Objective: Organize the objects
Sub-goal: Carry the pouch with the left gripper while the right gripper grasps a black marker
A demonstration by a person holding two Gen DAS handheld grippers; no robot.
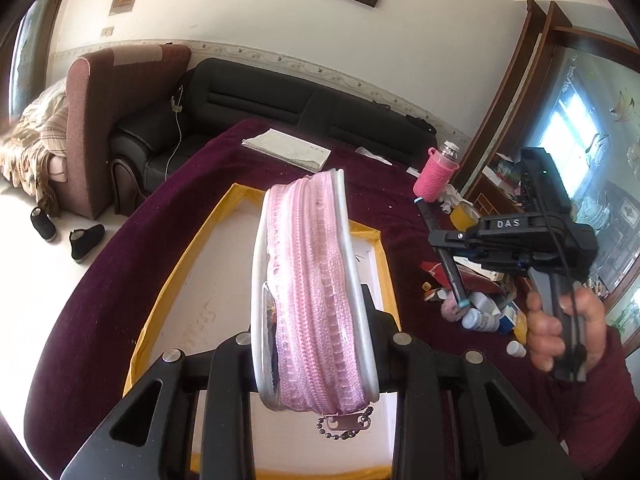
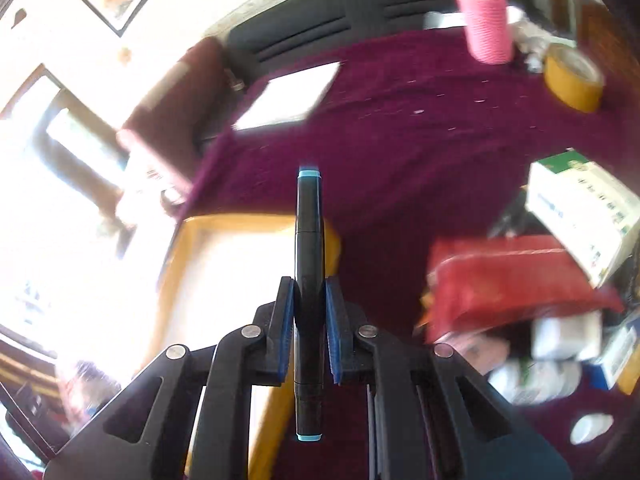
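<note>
My left gripper is shut on a pink zippered pouch with white edges, held edge-on above a white box with a yellow rim. A metal tag on a bead chain hangs from the pouch's near end. To the right, a hand holds my right gripper, which is shut on a black marker with light blue ends. In the right wrist view the marker stands lengthwise between the blue pads of the right gripper, above the yellow-rimmed box's right side.
A maroon cloth covers the table. A pile of small bottles and boxes with a red packet lies at the right. A pink-sleeved bottle, a yellow tape roll and white papers sit at the back. A black sofa is beyond.
</note>
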